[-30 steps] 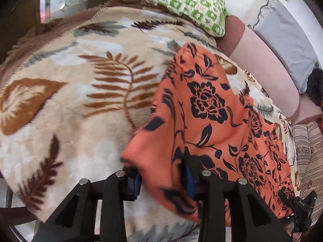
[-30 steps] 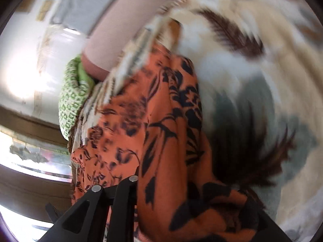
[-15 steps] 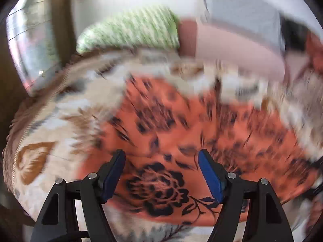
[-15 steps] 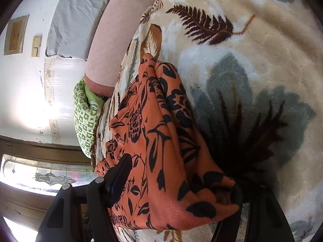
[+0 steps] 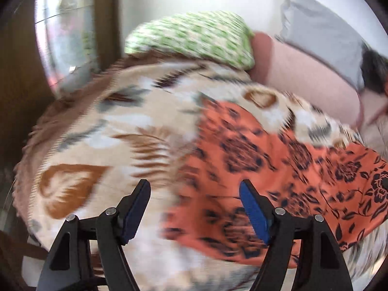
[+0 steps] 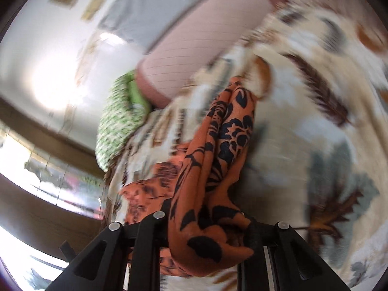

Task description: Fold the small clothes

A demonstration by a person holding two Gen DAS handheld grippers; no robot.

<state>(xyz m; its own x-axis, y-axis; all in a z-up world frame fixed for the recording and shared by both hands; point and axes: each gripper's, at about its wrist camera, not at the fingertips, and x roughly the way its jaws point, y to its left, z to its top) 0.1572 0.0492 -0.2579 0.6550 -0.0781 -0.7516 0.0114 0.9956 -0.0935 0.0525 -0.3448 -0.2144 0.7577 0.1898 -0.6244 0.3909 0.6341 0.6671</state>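
While no legible writing or label shows, orange floral garment lies on leaf-print blanket. Left gripper: jaws spread, nothing between. Right gripper: jaws just closing, clamped on bunched garment end.

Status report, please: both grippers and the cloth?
Left hand-held gripper open, empty. Right hand-held gripper shut on orange cloth. Nothing in the way.

The orange floral garment is showing as thin, smooth matt cloth; the leaf-print blanket is looking plush and fuzzy; the left gripper is wearing matt black plastic, blue pads.
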